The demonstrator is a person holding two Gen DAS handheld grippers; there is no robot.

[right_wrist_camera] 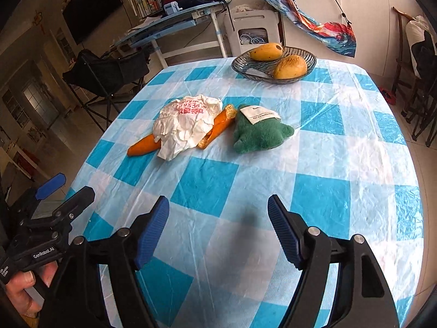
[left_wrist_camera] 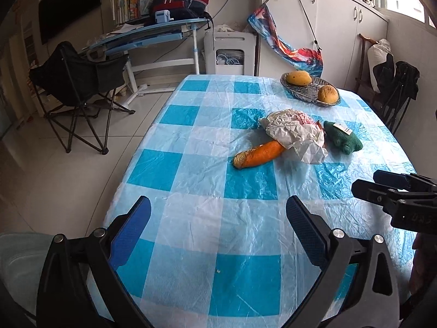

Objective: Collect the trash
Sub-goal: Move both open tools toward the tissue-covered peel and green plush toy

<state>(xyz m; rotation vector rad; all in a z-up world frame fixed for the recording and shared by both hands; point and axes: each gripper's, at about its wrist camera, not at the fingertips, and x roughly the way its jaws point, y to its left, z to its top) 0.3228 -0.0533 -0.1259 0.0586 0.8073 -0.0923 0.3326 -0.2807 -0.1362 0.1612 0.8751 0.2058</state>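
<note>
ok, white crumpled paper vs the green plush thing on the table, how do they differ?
The crumpled paper is white, thin and wrinkled, with red print on top; the green plush is thick, fuzzy and carries a white label. The paper lies draped over the orange peel, hiding its middle; the plush lies directly on the tablecloth, just beside the peel's other end. Both sit mid-table, untouched, ahead of both open grippers.

The left gripper (left_wrist_camera: 218,216) tilts downward, jaws spread wide and empty. The right gripper (right_wrist_camera: 218,218) angles down too — jaws apart, nothing between them. A hand (right_wrist_camera: 24,287) — apparently the left — grips its handle.
</note>
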